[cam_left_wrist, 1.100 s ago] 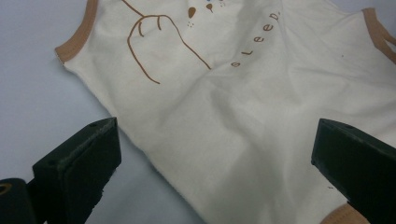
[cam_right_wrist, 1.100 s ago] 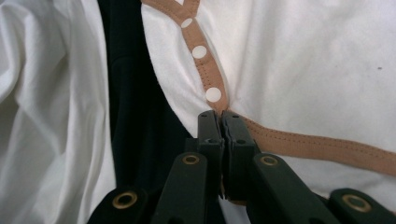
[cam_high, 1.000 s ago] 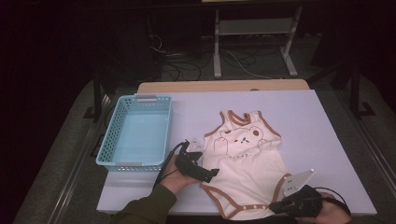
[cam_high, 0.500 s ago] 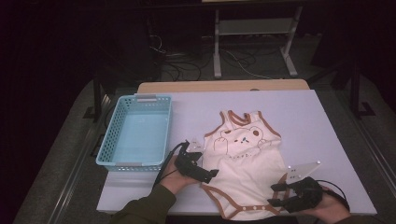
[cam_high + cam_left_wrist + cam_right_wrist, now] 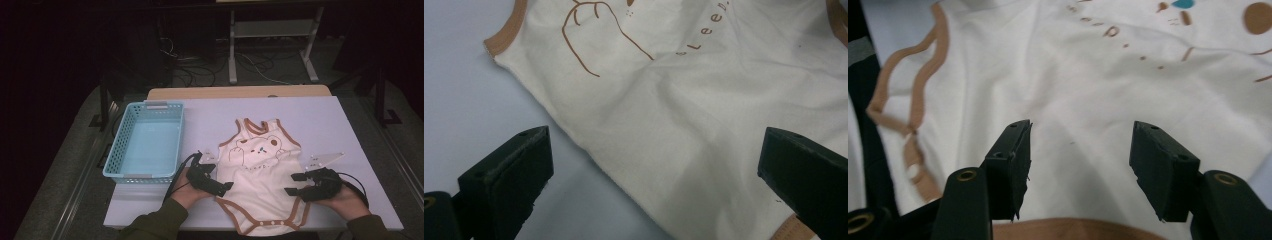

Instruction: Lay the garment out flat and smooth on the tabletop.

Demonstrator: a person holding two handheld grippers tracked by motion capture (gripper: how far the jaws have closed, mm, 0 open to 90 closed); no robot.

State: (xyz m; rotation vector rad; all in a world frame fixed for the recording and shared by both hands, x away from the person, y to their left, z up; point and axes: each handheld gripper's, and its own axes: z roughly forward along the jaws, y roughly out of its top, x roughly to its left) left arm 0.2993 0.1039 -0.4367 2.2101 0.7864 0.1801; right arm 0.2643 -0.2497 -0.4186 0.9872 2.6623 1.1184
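Observation:
A cream baby bodysuit [image 5: 260,170] with brown trim and a bear print lies flat in the middle of the white table [image 5: 320,125]. My left gripper [image 5: 220,177] rests at its left side. In the left gripper view the left gripper [image 5: 656,150] is wide open, straddling the bodysuit's [image 5: 684,115] side edge without pressing on it. My right gripper [image 5: 290,183] is at the garment's lower right side. Its jaws have just been opening. In the right gripper view the right gripper [image 5: 1081,127] hovers over the bodysuit [image 5: 1088,65] with nothing between the pads.
A light blue plastic basket [image 5: 122,137] stands on the table's left part, close to my left hand. Behind the table are a metal stand and cables on a dark floor. The table's front edge runs just below both forearms.
My right gripper has opened and moved away from the table's front edge, up along the bodysuit's right side. The left gripper and the basket have stayed put.

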